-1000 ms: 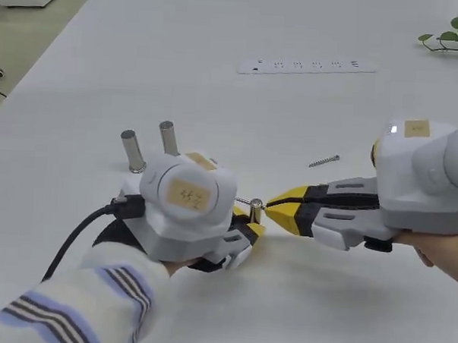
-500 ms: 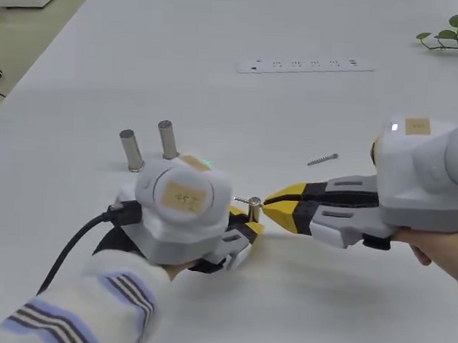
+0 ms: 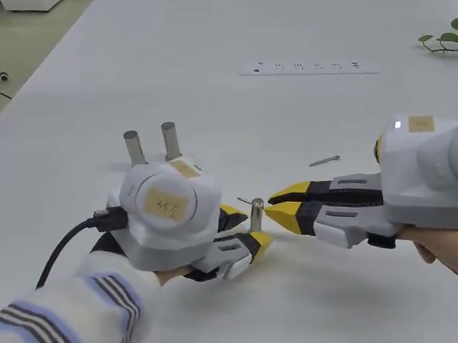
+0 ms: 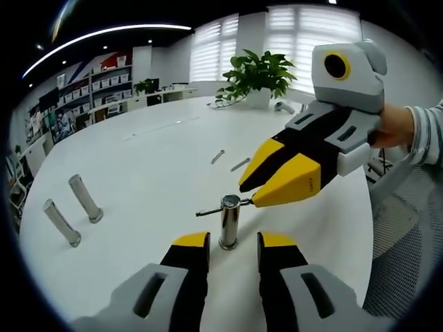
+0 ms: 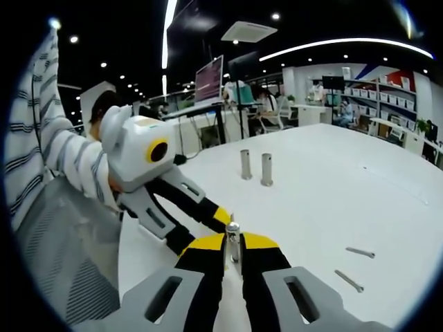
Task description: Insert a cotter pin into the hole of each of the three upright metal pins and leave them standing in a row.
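A tan sticker [image 3: 164,204] tops the left tongs [image 4: 233,242], and another sticker [image 3: 421,125] tops the right tongs [image 5: 233,243]; the writing on both is too blurred to read. The left tongs, held low, stand narrowly apart astride the foot of the nearest metal pin [image 4: 228,220], upright on the bench [image 3: 217,95]. The right tongs, held level, pinch the cotter pin [image 4: 208,210] threaded through the pin's hole. Beyond the left tongs stand two more pins [image 3: 133,147]. Beyond the right tongs lie loose cotter pins [image 3: 324,160], then a power strip [image 3: 309,67].
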